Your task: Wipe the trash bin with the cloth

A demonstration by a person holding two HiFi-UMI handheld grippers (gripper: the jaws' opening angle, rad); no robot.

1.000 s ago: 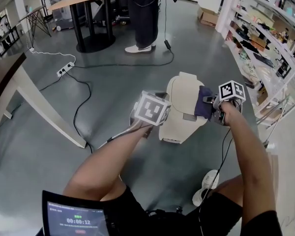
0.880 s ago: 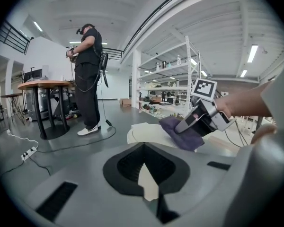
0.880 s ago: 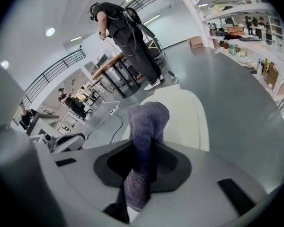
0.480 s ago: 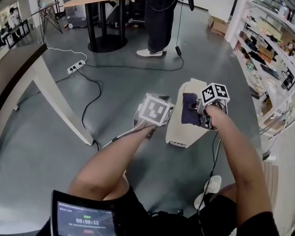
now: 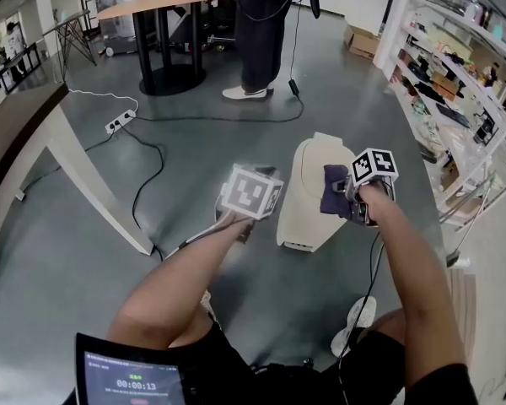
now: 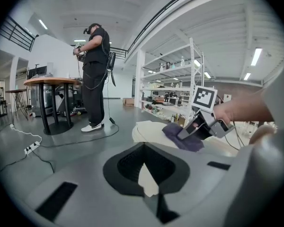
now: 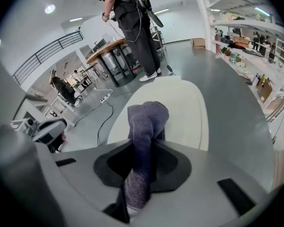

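The cream trash bin [image 5: 308, 194] stands on the grey floor in front of me. A purple cloth [image 5: 334, 191] lies on the right part of its lid, and my right gripper [image 5: 351, 197] is shut on it. In the right gripper view the cloth [image 7: 146, 122] bunches up between the jaws over the pale lid [image 7: 184, 103]. My left gripper [image 5: 270, 199] hovers just left of the bin, shut and holding nothing. The left gripper view looks over its own jaws [image 6: 149, 183] at the bin [image 6: 149, 129], the cloth [image 6: 180, 137] and the right gripper [image 6: 199, 126].
A person [image 5: 261, 32] stands at the back beside a round-based table [image 5: 164, 24]. Cables and a power strip [image 5: 118, 122] lie on the floor at the left. Stocked shelves [image 5: 455, 74] run along the right. A slanted table leg [image 5: 84, 184] is at the left.
The right gripper slid the cloth leftward across the lid, then part of the way back to the right. The left gripper stayed beside the bin.
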